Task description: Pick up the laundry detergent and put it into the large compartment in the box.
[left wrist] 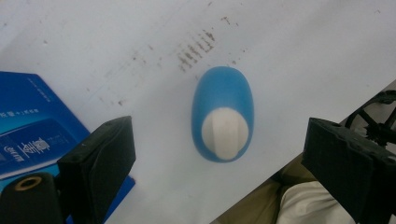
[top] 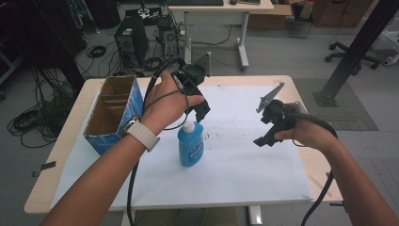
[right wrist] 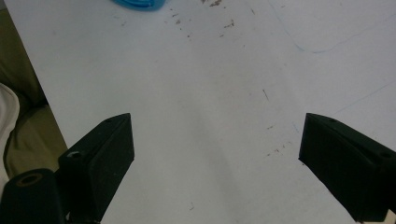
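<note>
Bottle (top: 190, 143) stands upright near the middle of the white sheet (top: 235, 169) that covers the table (top: 301, 155), with bare sheet all around it toward the near and right edges. It is smooth blue plastic, oval from above, with a white cap (left wrist: 225, 133). To the bottle's left sits an open cardboard box (top: 110, 113), blue outside and brown inside, close to the table's left edge. The left gripper (top: 200, 110) hangs just above the bottle, its black blocky jaws spread wide to either side of the cap and not touching it. Well to the bottle's right, the right gripper (top: 263, 141) hovers over bare, lightly scuffed sheet, its jaws also spread apart and holding nothing.
</note>
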